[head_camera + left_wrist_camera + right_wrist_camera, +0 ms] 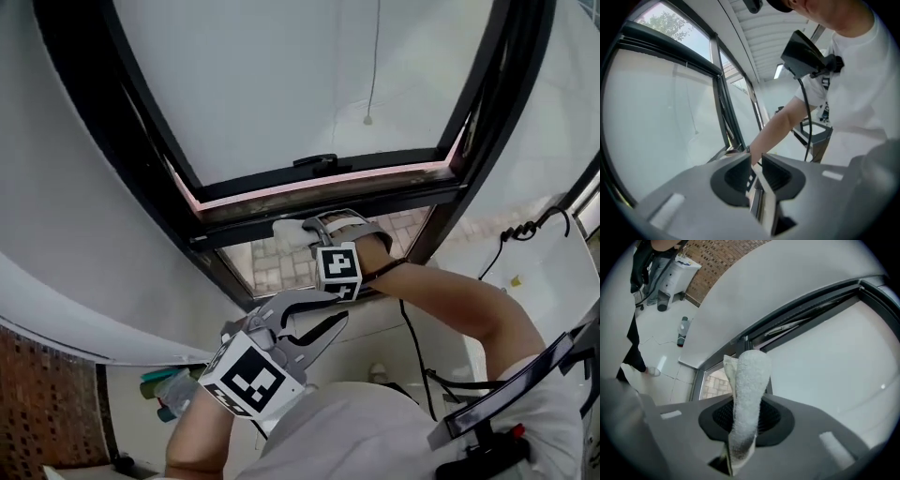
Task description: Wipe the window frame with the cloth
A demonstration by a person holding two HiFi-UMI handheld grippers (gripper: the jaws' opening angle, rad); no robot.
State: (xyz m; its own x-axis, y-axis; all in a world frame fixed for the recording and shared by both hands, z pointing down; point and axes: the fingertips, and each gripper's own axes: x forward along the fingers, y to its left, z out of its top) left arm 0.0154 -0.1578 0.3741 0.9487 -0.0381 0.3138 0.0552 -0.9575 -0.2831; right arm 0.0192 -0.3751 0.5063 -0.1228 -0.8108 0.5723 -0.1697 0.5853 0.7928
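Pinching the white cloth (pixel 747 390) between the fingers of the right gripper (pixel 746 416), folded end sticking out past the tips. Holding that end up at the lower rail of the dark window frame (pixel 323 199), near its middle; contact likely, not certain. Keeping the left gripper (pixel 756 174) low by the chest, fingers slightly parted on nothing. Probably soft, light, floppy terry: grippy, nothing to break. Best taken by a bunched fold with short overhang, to carry pressure onto the rail.
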